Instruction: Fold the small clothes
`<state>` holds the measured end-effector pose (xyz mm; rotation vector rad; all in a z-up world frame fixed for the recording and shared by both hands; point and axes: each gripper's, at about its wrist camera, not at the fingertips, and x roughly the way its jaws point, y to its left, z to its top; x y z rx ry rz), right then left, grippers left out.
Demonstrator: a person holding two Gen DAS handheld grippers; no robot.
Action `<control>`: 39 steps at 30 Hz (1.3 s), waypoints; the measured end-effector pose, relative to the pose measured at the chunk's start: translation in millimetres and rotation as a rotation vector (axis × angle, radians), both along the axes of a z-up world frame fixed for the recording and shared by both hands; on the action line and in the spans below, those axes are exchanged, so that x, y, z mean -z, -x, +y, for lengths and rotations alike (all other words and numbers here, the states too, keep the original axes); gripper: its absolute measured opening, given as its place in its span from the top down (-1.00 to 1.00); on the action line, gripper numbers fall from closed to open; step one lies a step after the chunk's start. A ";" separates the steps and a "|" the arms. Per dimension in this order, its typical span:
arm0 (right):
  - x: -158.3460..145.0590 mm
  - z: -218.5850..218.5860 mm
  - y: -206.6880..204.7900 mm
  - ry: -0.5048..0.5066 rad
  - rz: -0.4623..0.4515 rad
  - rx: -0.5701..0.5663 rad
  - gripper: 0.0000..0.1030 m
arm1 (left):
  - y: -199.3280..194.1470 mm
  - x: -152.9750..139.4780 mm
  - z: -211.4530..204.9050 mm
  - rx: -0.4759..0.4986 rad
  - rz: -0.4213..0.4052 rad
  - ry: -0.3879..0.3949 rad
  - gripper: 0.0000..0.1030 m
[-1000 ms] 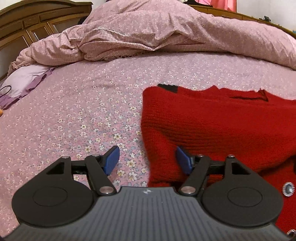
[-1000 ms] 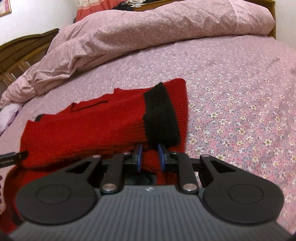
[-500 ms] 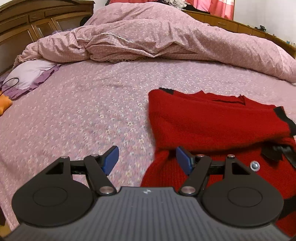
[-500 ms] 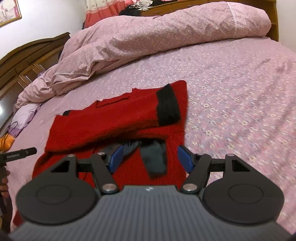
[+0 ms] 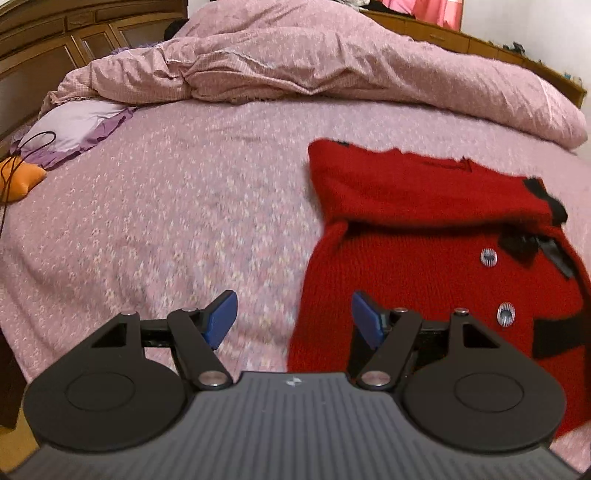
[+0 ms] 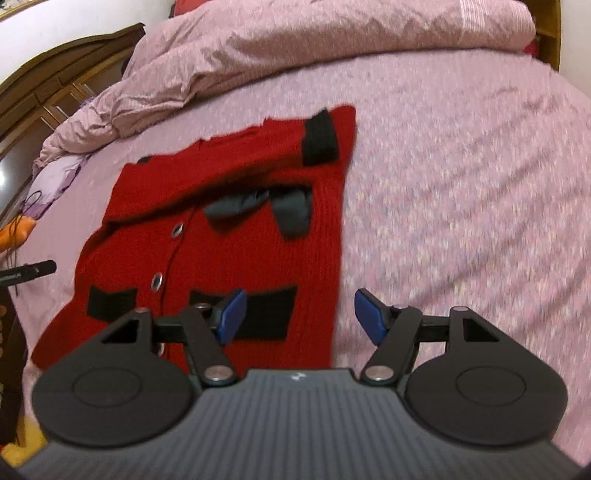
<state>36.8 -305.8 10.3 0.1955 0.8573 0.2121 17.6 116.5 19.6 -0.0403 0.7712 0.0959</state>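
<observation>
A small red knit cardigan (image 6: pixel 229 221) with black cuffs, black pocket bands and silver buttons lies flat on the pink flowered bed sheet (image 6: pixel 461 203). Both sleeves are folded across its chest, one black cuff (image 6: pixel 320 138) near the upper right. In the left wrist view the cardigan (image 5: pixel 424 240) fills the right side. My left gripper (image 5: pixel 293 317) hovers open above the cardigan's left lower edge, with nothing between its blue pads. My right gripper (image 6: pixel 299 317) is open above the lower right edge, also holding nothing.
A rumpled pink duvet (image 5: pixel 314 62) is heaped along the far side of the bed. A lilac pillow (image 5: pixel 74 129) and an orange item (image 5: pixel 18 181) with a black cord lie at the far left. A wooden headboard (image 5: pixel 74 33) stands behind. A black rod (image 6: pixel 27 271) pokes in at the left.
My right gripper has let go of the black-cuffed sleeve, which now lies folded on the cardigan. Both grippers have drawn back toward the near edge and risen, so more of the cardigan shows.
</observation>
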 end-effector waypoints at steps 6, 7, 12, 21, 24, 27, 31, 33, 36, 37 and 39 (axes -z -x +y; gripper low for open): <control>15.3 5.6 15.1 0.017 0.051 -0.052 -0.31 | 16.5 18.8 -2.8 0.026 0.051 -0.028 -0.43; 19.1 6.8 15.9 0.023 0.062 -0.058 -0.31 | 17.2 21.7 -2.9 0.028 0.060 -0.030 -0.43; 34.4 10.6 16.7 0.015 0.107 -0.073 -0.31 | 15.9 34.9 -2.9 0.047 0.110 0.002 -0.43; 54.5 17.4 14.6 -0.019 0.163 -0.106 -0.32 | 5.2 47.5 -8.1 0.174 0.119 0.050 -0.43; 60.2 16.3 12.2 -0.041 0.174 -0.107 -0.31 | -3.4 56.0 -4.9 0.232 0.143 0.128 -0.43; 63.0 17.0 10.7 -0.052 0.170 -0.118 -0.31 | -12.3 63.5 -2.2 0.256 0.171 0.179 -0.43; 66.3 19.3 9.2 -0.052 0.167 -0.144 -0.31 | -19.7 66.6 -5.3 0.306 0.210 0.176 -0.42; 68.3 18.2 8.5 -0.056 0.166 -0.158 -0.31 | -21.5 67.4 -7.5 0.335 0.227 0.161 -0.42; 70.9 19.1 5.4 -0.068 0.169 -0.167 -0.31 | -22.6 67.9 -8.2 0.369 0.264 0.211 -0.43; 71.7 19.6 4.1 -0.074 0.172 -0.169 -0.32 | -22.2 69.0 -8.1 0.374 0.271 0.233 -0.43; 73.2 20.2 1.5 -0.089 0.177 -0.172 -0.32 | -21.0 70.4 -11.6 0.380 0.276 0.223 -0.43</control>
